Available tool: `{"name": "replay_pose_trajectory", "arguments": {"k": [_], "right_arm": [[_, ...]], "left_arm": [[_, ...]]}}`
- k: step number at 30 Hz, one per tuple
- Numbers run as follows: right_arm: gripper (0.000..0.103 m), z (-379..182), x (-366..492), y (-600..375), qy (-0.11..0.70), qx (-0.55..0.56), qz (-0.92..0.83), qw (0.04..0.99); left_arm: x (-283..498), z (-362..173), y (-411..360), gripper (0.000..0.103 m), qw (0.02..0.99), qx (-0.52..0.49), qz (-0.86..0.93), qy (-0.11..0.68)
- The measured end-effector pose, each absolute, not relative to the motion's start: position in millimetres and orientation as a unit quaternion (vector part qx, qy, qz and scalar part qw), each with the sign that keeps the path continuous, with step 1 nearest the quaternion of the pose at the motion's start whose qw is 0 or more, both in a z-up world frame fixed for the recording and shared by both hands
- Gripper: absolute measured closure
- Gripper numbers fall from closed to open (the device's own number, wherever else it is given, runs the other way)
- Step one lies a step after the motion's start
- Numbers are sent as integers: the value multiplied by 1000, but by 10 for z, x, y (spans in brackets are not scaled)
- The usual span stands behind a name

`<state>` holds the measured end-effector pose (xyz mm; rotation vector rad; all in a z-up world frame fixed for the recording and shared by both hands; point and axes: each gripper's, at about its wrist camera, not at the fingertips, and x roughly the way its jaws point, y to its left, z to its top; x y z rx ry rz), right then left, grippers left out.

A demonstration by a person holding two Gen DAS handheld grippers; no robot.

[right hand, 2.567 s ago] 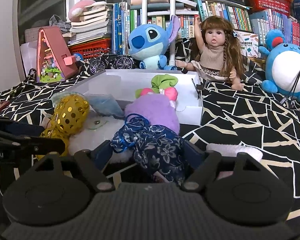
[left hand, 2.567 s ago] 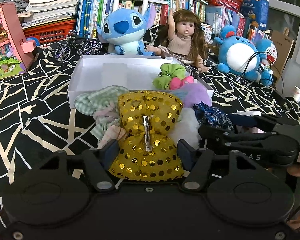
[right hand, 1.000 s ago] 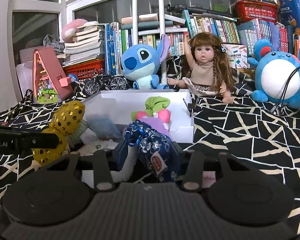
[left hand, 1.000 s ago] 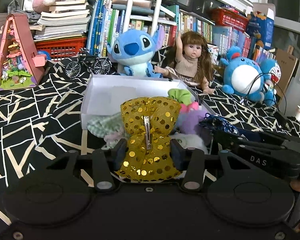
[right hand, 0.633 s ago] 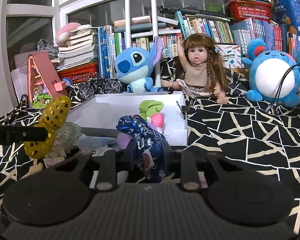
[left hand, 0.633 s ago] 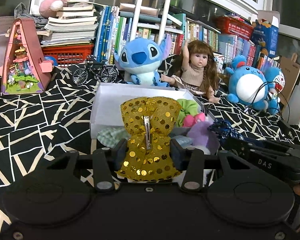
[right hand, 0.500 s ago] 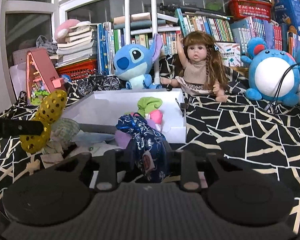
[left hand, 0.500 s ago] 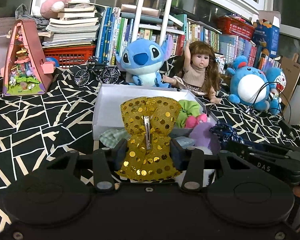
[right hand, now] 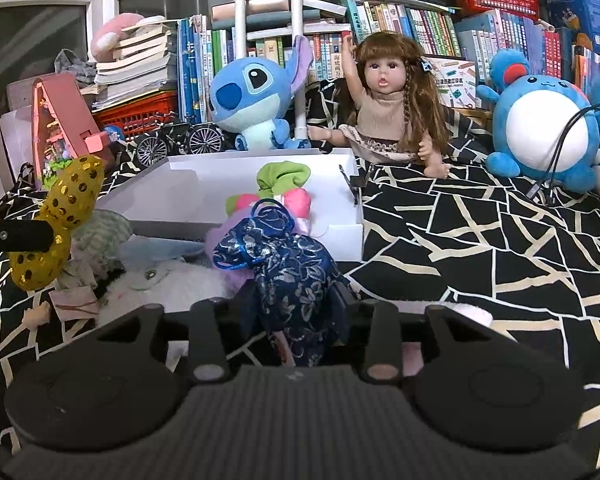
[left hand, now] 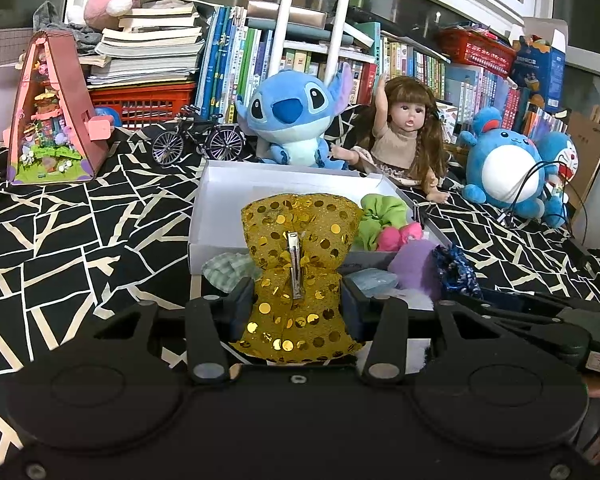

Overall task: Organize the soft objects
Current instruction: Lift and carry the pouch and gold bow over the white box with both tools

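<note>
Now, starting at the left, our left gripper (left hand: 298, 300) has its jaws closed about the pinched waist of the gold sequin bow (left hand: 298, 248), holding it upright and clear of the bench (left hand: 80, 248), just near of the white box (left hand: 220, 200). We judge the bow light and springy: its mesh lobes crush easily and the sequins are slick, so the stiff middle by the metal clip (left hand: 294, 266) is the sound place to hold it, as we do.

Below and just right of it lies the loose pile still on the bench: a green checked cloth (left hand: 228, 268), a pale blue piece (left hand: 372, 280) and a purple plush (left hand: 416, 264). All look limp and will sag, so each wants gripping at a bunched fold.

Further right, our right gripper (right hand: 294, 312) has its jaws shut on the lower body of the navy brocade pouch (right hand: 288, 264), its gathered neck and blue drawstring standing up. The satin looks slippery, but the pouch is soft and light; a firm pinch across the body should keep it.

Far of both, the box already holds a green scrunchie (right hand: 282, 176) and a pink one (right hand: 296, 200) at its right end, with its left part free for what we carry.
</note>
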<state>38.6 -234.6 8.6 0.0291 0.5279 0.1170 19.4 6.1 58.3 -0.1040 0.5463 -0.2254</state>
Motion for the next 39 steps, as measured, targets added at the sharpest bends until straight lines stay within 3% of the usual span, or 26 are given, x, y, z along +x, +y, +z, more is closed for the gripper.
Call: {"name": "replay_pose_trajectory", "arguments": {"k": [6,19,29,39], "right_arm": [[70,172,323,-2293,243,2,65,968],[70,667,502,-2365,195,7,72,978],[70,1107,1347,-2449,237,41,94,966],[70,993,2251,-2266,321,46,86,942]], "left_arm": [[255,585,70,60,955,-56,-108,270],[608,884,169,60,963,-54,-100,245],[1449,1272,215,62,966,-59,-88,237],[2430,1088,-4,63,945,-58,-57,318]]}}
